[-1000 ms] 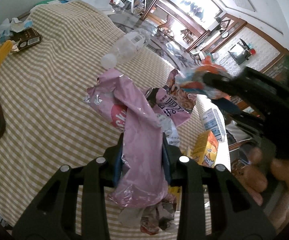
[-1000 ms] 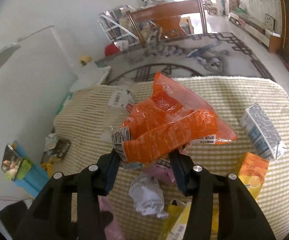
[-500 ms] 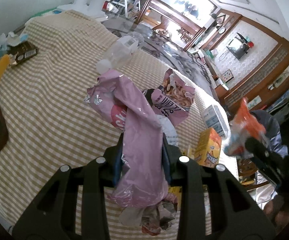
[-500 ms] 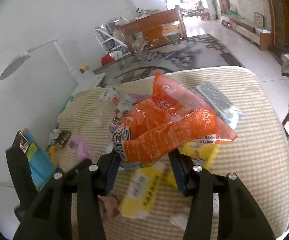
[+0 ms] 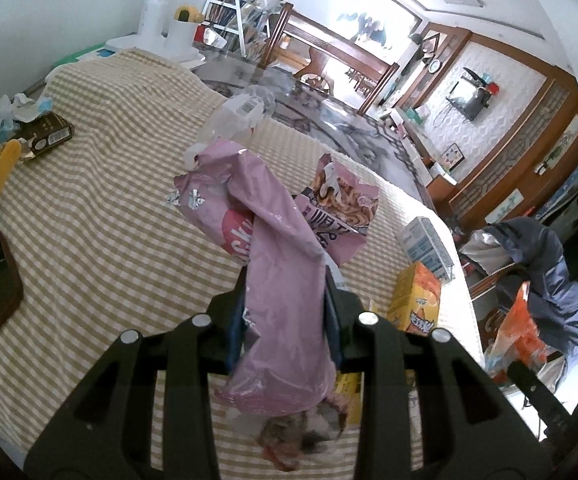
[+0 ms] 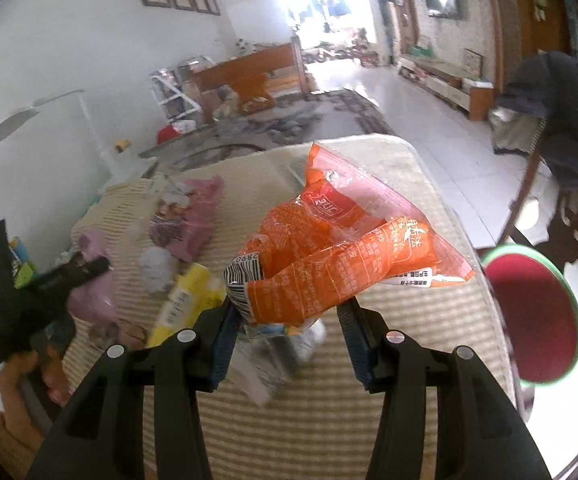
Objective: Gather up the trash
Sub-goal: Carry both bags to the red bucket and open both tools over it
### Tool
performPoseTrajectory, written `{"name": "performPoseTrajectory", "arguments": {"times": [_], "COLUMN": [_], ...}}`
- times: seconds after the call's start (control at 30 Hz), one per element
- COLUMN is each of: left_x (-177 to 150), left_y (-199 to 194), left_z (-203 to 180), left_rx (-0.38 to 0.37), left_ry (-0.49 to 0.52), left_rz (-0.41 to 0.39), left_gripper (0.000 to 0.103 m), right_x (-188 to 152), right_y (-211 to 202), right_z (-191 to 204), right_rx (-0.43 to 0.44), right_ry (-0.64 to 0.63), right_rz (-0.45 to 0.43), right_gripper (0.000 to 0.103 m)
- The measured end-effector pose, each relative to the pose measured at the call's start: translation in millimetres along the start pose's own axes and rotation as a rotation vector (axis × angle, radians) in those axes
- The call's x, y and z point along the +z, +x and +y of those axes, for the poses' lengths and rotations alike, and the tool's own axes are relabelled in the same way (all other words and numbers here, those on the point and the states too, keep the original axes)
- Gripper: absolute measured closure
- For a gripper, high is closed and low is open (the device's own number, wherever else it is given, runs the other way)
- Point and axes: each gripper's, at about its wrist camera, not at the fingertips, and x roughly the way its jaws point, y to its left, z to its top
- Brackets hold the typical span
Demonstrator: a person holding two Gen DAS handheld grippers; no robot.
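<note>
The pink wrapper (image 5: 277,280) hung clamped between the jaws of the left hand-held gripper (image 5: 285,308), lifted above the checked counter (image 5: 89,220). The orange wrapper (image 6: 329,264) sat pinched in the right hand-held gripper (image 6: 289,320), out past the counter's right edge. Both pickups looked done, so the carry to a bin was judged in hand; no bin showed. Still lying near: a purple snack bag (image 5: 341,204), an orange carton (image 5: 417,300), a white carton (image 5: 429,244) and a clear bottle (image 5: 237,116) farther off.

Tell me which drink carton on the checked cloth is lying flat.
The yellow carton, flat beside the crumpled white paper ball. The orange carton and the white-and-blue carton both stand near the table's far edge.
</note>
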Motion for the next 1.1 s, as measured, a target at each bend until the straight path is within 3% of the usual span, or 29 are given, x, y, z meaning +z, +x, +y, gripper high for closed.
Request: {"name": "performPoseTrajectory", "arguments": {"times": [0.3,0.47,0.6,0.97,1.1], "left_x": [0.5,-0.1,-7.2,-30.3,-38.4], "left_y": [-24.7,-46.5,-49.3,-45.4,-35.0], "left_z": [-25.1,-52.7,-77.7,-151.5,-170.8], "left_rx": [-0.001,-0.052,-0.126,-0.216,-0.266], "left_ry": [0.105,0.149,0.168,0.300,0.322], "left_rz": [-0.073,-0.116,-0.095,-0.049,0.008], "left_gripper": [0.072,0.072,0.072,0.072,0.072], "right_x": [0.5,0.9,0.7,-4.9,-9.6], "right_y": [-23.1,-31.3,-38.0,-53.3,-55.6], "right_z": [-21.2,-45.5,-62.3,-114.1,-132.4], "right_rx": [-0.059,-0.063,-0.066,-0.085,-0.091], "right_ry": [0.009,0.063,0.091,0.199,0.245], "right_rz": [-0.056,-0.053,-0.052,-0.076,-0.072], "right_gripper": [0.056,0.056,0.056,0.056,0.056]}}
